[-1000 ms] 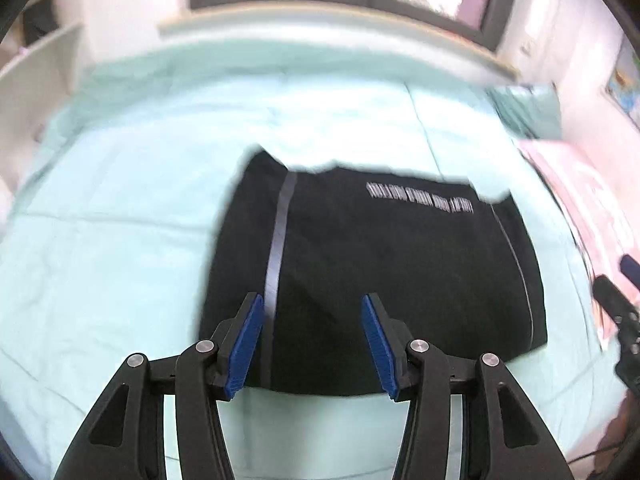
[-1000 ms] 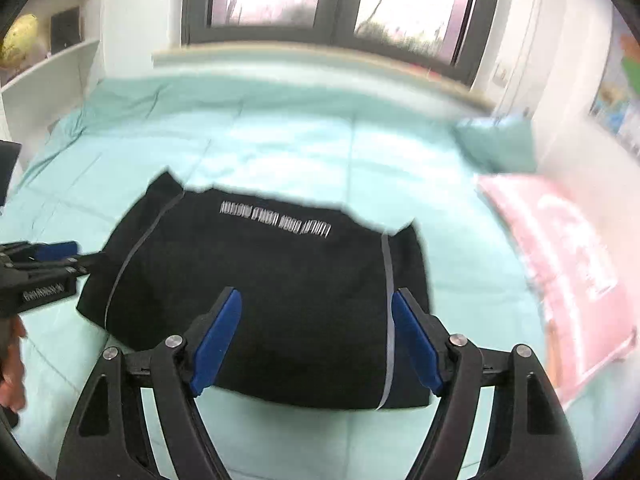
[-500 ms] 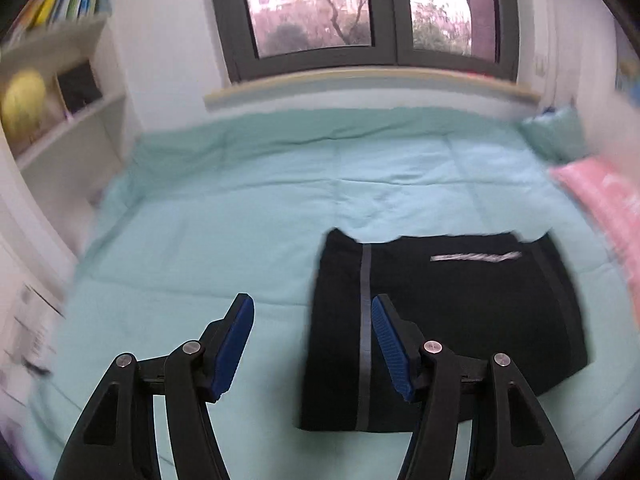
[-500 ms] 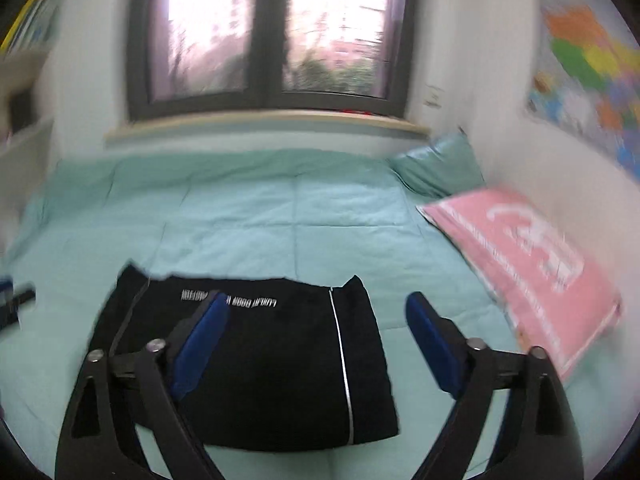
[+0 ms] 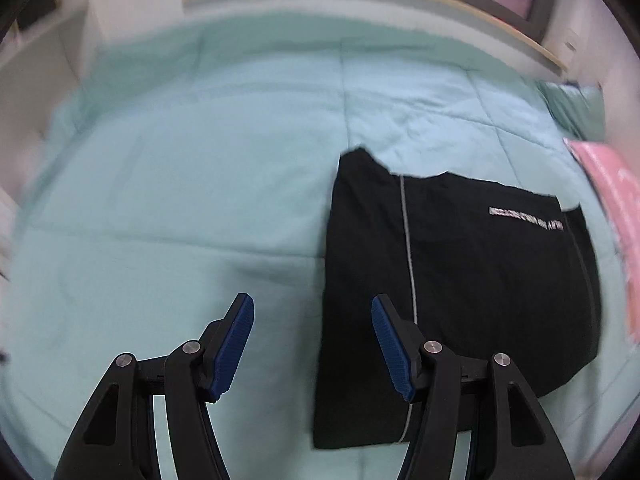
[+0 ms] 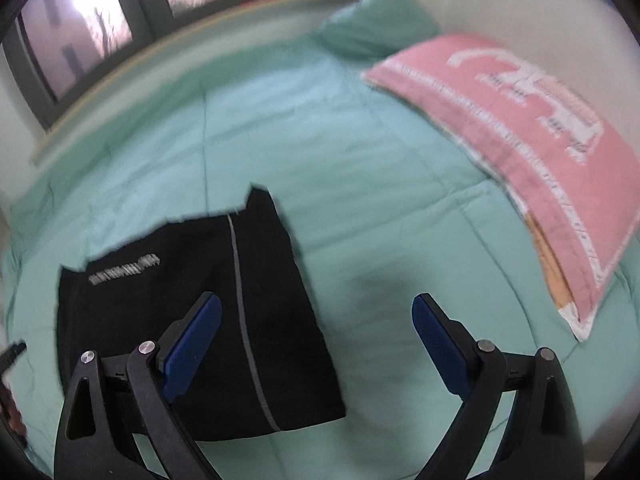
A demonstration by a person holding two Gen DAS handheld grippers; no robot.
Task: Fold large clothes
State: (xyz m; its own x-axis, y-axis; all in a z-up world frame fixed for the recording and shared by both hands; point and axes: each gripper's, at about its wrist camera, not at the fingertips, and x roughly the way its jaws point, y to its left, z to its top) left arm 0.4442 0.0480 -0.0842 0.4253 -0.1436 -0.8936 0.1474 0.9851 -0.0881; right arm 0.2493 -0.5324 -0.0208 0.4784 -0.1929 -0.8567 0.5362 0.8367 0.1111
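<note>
A wide mint-green quilt (image 5: 200, 168) covers the bed, and bare fabric spreads broadly to the left of and beyond the folded clothing in the left wrist view; in the right wrist view the same quilt (image 6: 360, 168) lies bare to the right of the clothing and on toward the far side. At the far edge a pale sill (image 6: 132, 72) runs under a dark-framed window (image 6: 100, 20). A pink pillow (image 6: 520, 140) lies along the right side of the bed, with a green pillow (image 6: 376, 28) beyond it.

The black garment (image 5: 460, 288) is folded into a flat, roughly rectangular block with a thin grey stripe down one side and a short line of white lettering near its far edge; the far edge is slightly jagged with a raised corner. It rests on the quilt near the front of the bed.

The left gripper (image 5: 312, 348) hangs above the quilt with its blue pads wide apart and nothing between them; the garment's left edge lies just beyond its right finger. The right gripper (image 6: 316, 344) is spread wide too and empty, with the black garment (image 6: 192, 320) beneath and beyond its left finger and bare quilt under the right one
</note>
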